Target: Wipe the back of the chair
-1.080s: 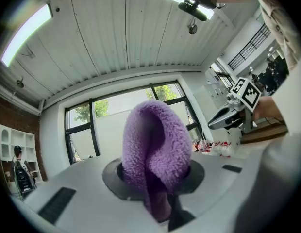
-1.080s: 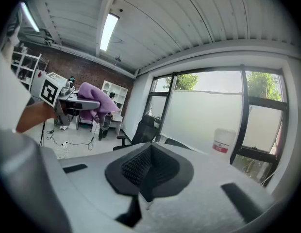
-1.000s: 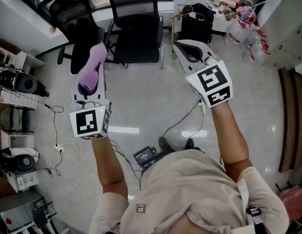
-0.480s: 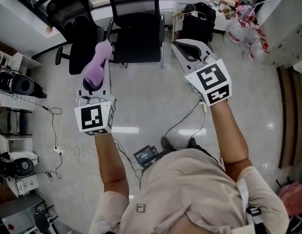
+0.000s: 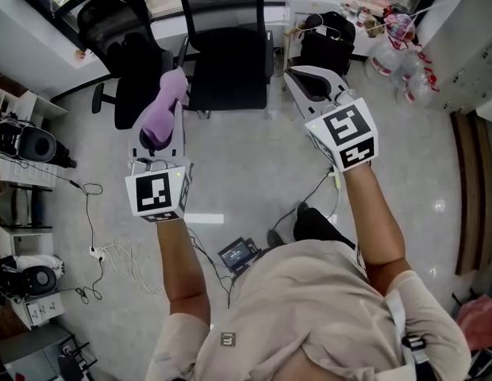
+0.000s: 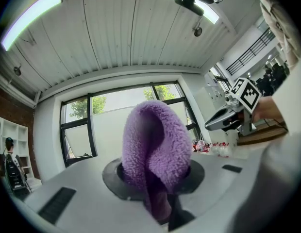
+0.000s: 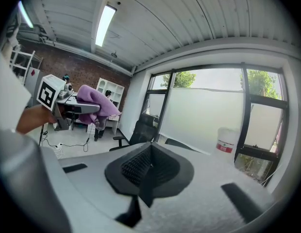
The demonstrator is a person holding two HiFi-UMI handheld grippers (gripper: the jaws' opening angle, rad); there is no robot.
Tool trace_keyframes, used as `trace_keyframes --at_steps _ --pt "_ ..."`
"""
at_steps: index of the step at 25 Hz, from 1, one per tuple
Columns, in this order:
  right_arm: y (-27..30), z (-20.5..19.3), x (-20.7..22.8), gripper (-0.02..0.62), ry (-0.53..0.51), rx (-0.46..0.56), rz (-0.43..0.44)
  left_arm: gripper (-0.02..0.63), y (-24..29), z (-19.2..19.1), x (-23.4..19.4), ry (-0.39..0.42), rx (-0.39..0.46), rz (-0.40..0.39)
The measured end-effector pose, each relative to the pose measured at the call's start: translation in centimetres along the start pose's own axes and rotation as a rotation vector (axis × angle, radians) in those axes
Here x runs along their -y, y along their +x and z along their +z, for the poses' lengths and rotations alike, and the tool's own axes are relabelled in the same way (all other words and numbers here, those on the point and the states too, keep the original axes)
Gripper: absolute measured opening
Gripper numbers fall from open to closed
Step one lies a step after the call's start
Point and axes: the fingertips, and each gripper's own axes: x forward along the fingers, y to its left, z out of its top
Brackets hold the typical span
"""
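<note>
A black mesh-back office chair (image 5: 228, 46) stands ahead of me, its back toward me; it also shows small in the right gripper view (image 7: 141, 130). My left gripper (image 5: 156, 136) is shut on a fluffy purple cloth (image 5: 164, 105), held left of the chair and short of it. The cloth (image 6: 153, 142) rises folded out of the closed jaws and hides the pads. My right gripper (image 5: 308, 83) is shut on nothing, right of the chair; its ribbed pads (image 7: 136, 166) meet. Each gripper appears in the other's view: the right gripper (image 6: 228, 118), the left gripper (image 7: 80, 108).
A second black chair (image 5: 123, 46) stands left of the mesh one. A black bag (image 5: 321, 42) and plastic bags (image 5: 397, 34) lie at the back right. Cables and a power box (image 5: 236, 254) trail on the floor by my feet. Shelves (image 5: 20, 133) line the left.
My left gripper with the cloth has moved right and slightly forward, toward the mesh chair. The person has stepped forward; a foot now shows. The right gripper has barely moved.
</note>
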Motion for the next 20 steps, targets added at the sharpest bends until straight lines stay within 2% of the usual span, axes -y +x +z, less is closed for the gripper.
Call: trace_keyframes --at_steps 5,11,20 --pt "2.6 -0.5 1.6 -0.005 0.007 0.004 0.010 0.086 1.7 -0.8 -1.2 0.005 -0.016 0.014" --pt "7.8 -1.2 5.5 -0.005 0.019 0.035 0.026 0.086 5.6 -2.1 -3.1 0.037 -0.042 0.051" --pt "17.9 -3.3 16.0 -0.005 0.047 0.057 0.062 0.086 19.4 -5.0 -5.1 0.051 -0.114 0.086"
